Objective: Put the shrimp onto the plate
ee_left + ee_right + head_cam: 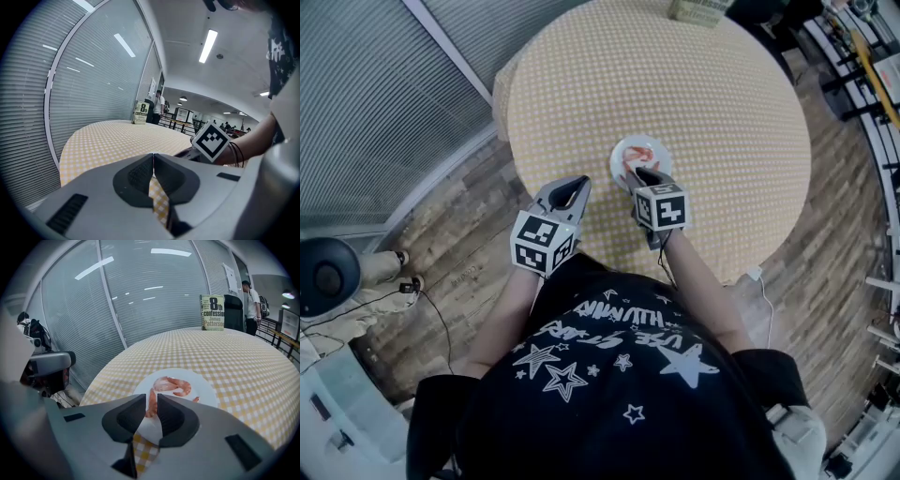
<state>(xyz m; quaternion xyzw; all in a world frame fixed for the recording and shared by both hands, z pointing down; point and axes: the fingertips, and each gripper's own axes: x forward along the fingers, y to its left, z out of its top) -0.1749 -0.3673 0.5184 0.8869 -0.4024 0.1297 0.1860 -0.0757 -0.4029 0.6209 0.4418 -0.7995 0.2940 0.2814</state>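
Note:
A white plate sits on the round yellow-checked table, toward its near side, with a curled pink shrimp lying on it. My right gripper is over the plate's near edge. In the right gripper view its jaws are closed to a narrow gap on a second shrimp, just above the plate, beside the lying shrimp. My left gripper hovers at the table's near-left edge, shut and empty.
A book stands upright at the table's far edge, also in the right gripper view. Slatted glass walls run along the left. The table's near edge is right under both grippers. A person stands beyond the table.

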